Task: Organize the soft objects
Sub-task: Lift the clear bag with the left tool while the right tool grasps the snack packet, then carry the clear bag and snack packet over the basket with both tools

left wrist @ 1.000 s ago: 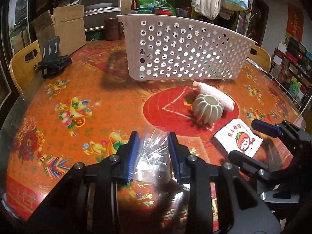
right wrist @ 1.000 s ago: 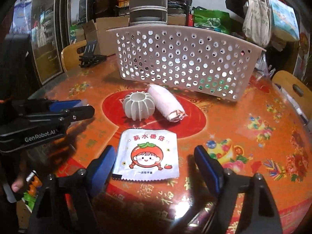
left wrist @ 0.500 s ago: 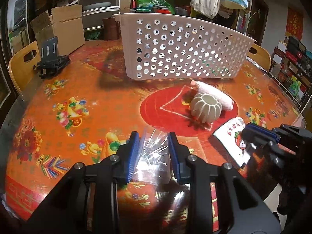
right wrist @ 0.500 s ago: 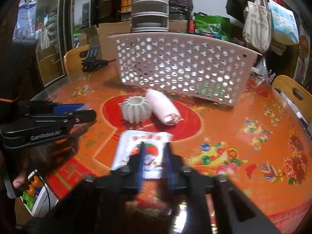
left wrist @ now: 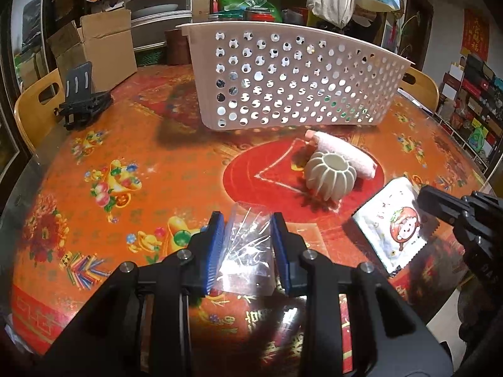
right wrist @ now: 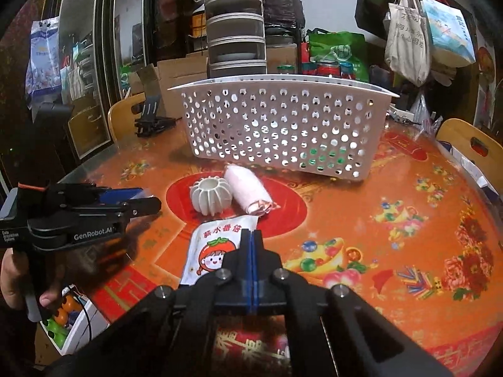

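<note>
My left gripper [left wrist: 248, 224] is shut on a clear plastic bag [left wrist: 246, 245] and holds it over the near table. My right gripper [right wrist: 251, 235] is shut on the near edge of a white snack packet with a tomato-girl picture [right wrist: 217, 245]; the packet also shows at the right in the left wrist view [left wrist: 391, 223], lifted at an angle. A ribbed white pumpkin-shaped piece [left wrist: 330, 176] and a rolled pink towel [left wrist: 342, 154] lie together on the red circle. A white perforated basket [left wrist: 292, 78] stands behind them.
The round table [left wrist: 125, 144] has an orange-red patterned cover. A black phone stand [left wrist: 81, 100] sits at the far left. Wooden chairs [right wrist: 471, 147] stand around the table. Boxes, stacked containers and bags crowd the back.
My right gripper closed from wide open onto the snack packet and lifted its edge. My left gripper kept hold of the clear bag and barely moved.
</note>
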Tool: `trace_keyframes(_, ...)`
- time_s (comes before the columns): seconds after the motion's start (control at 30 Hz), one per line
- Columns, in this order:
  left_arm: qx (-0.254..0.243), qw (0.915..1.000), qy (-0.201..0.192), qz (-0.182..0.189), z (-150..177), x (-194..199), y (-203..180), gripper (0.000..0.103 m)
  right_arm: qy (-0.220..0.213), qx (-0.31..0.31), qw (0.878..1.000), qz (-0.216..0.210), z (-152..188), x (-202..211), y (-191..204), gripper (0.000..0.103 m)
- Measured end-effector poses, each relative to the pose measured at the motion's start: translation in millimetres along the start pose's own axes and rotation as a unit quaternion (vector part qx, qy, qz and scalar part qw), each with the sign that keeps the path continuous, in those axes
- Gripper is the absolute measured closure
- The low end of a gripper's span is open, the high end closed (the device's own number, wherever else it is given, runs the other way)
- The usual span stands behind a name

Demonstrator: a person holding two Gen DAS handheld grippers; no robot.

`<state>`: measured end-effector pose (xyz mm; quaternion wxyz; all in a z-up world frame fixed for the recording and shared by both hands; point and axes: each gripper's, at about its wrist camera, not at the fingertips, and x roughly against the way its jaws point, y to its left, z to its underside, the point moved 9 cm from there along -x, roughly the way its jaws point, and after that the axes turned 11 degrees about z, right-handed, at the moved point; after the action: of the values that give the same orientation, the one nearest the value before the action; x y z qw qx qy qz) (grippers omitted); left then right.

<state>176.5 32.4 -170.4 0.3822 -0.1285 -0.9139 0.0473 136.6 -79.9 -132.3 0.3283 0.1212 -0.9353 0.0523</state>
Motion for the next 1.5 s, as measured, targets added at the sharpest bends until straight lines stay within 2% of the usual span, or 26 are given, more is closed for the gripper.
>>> trace_keyframes(0.27, 0.004, 0.9999, -0.013, 0.006, -7, 9, -1, 0.075, -0.041, 0.011, 0.999, 0.01, -30, 30, -6, 0.103)
trace_keyframes(0.87, -0.011, 0.9992, -0.036, 0.01, -55, 37, -9, 0.075, -0.069, 0.033, 0.997, 0.024, -86, 44, -22, 0.103)
trace_keyframes(1.13, -0.019, 0.9987, -0.04, 0.026, -100, 44, -17, 0.075, -0.082, 0.039, 0.995, 0.03, -123, 46, -33, 0.103)
trace_keyframes(1.5, -0.015, 0.9968, -0.059, 0.051, -196, 66, -22, 0.075, -0.093, 0.045, 0.994, 0.041, -205, 36, -60, 0.103)
